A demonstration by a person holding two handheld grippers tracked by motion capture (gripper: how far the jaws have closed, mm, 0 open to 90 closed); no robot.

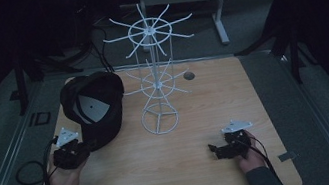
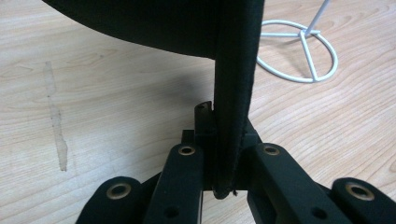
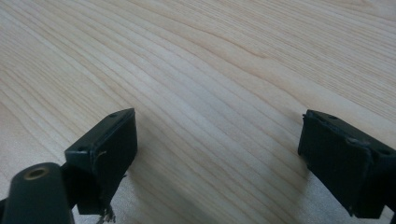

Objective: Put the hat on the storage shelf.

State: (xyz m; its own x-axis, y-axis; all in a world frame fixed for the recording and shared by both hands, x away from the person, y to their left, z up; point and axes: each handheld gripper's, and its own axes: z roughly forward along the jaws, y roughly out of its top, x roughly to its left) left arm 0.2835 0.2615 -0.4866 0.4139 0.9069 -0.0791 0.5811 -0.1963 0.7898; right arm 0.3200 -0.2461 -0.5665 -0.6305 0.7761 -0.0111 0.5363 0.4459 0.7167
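Left tool (image 2: 219, 154) pressed together on the brim edge of a black baseball cap (image 2: 233, 84), the dark fabric band rising straight up between the jaws in the left gripper view. Held at the near left of the worktop (image 1: 166, 173) in the high view, left tool (image 1: 74, 153) gripped by the left hand (image 1: 62, 178), grey three-cornered plate on top, cable looping off the left edge. Cap (image 1: 96, 106) lying just beyond it at the far left, opening turned up, a pale patch inside; any print on that patch too small and dim to read.

Right tool (image 3: 217, 154) spread wide, jaws well apart, bare light wood grain between them. Seen from above at the near right, right tool (image 1: 227, 148) in the right hand (image 1: 249, 157), clear of everything else.

White wire display rack (image 1: 154, 74) standing upright at mid-worktop, ring base, central pole, two tiers of radiating hooks. Ring base (image 2: 299, 51) and a stub of the pole alone caught at the top right of the left gripper view, the rest cut off. Faint pale streak on the wood at left there, unseen from above. Small round grey disc (image 1: 189, 75) on the far side of the worktop, right of the rack. Surroundings very dark; far background hard to make out.
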